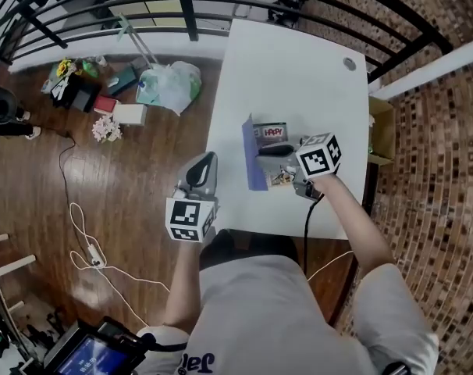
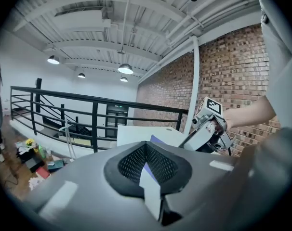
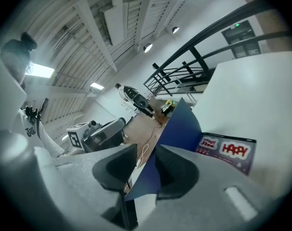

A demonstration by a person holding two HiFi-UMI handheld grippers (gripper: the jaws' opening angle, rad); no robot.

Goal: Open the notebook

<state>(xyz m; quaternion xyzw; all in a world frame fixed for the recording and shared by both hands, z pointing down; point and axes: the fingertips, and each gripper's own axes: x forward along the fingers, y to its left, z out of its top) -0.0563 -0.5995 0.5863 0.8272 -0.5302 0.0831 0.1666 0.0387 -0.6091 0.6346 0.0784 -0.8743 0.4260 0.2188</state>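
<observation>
Toward the 6 o'clock end of the counter in the head view: the notebook sat there, blue cover raised close to upright, the rest flat on the top. At 3 o'clock of it was the right hand-held gripper, jaws pinching the cover's edge. In the right gripper view the blue sheet ran straight between both pads. Off the counter's 9 o'clock edge, over the floor and well apart from the notebook, hung the left hand-held gripper, jaws pressed together at the tips, nothing held. A dark panel printed "HAPPY" lay just at 1 o'clock of the cover. Couldn't tell whether it belonged to the notebook. Some colourful bits under the right gripper were too small to identify.

Containers: a cardboard box stood against the counter's 3 o'clock side, contents not readable. A pale plastic bag lay on the floor at 10 o'clock of the counter, bulging, contents hidden. Beside it were small boxes and a bunch of flowers.

Surface: white top with a round grommet hole at the 1 o'clock corner.

Room: wood floor, a white cable looping at 8 o'clock, black railing across 12 o'clock, brick wall on the 3 o'clock side.
</observation>
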